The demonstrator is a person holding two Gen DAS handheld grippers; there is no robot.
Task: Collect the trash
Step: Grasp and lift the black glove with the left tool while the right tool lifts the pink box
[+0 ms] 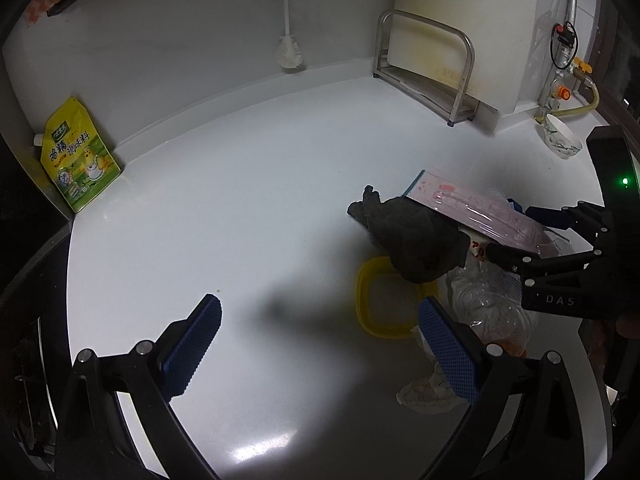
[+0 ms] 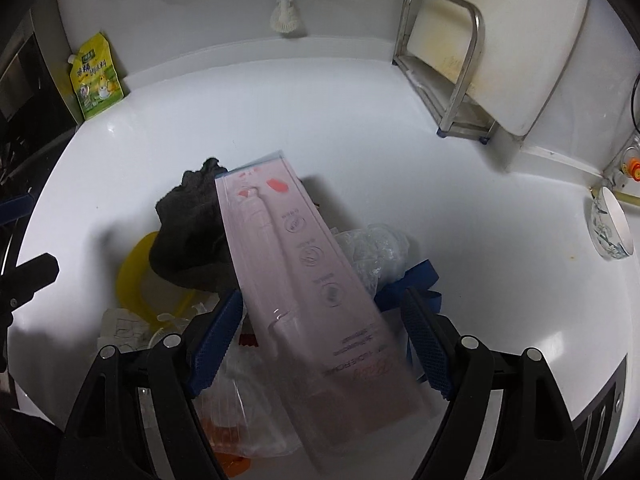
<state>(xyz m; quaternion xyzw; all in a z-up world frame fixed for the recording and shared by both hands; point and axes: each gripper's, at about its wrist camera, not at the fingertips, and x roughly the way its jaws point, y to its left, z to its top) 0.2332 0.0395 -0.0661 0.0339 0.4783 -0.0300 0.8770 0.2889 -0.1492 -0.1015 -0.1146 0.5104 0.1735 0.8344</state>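
Observation:
A long pink toothbrush box (image 2: 304, 280) juts forward between the blue pads of my right gripper (image 2: 322, 300), which is shut on its sides. The box hangs tilted over a trash pile on the white counter (image 1: 224, 208). In the pile are a dark grey cloth (image 2: 188, 232), a yellow plastic lid (image 2: 132, 280), crumpled clear plastic (image 2: 372, 248) and crumpled paper (image 1: 424, 392). In the left wrist view the right gripper (image 1: 512, 232) holds the pink box (image 1: 472, 208) at the right. My left gripper (image 1: 320, 308) is open over bare counter, its right pad beside the yellow lid (image 1: 376, 300).
A yellow seasoning pouch (image 1: 78, 156) leans in the back left corner. A blue-handled brush (image 1: 288, 48) hangs on the back wall. A metal rack (image 1: 432, 68) with a white board (image 2: 520, 40) stands at back right. A bowl (image 1: 562, 136) lies tipped near the gas valves (image 1: 564, 32).

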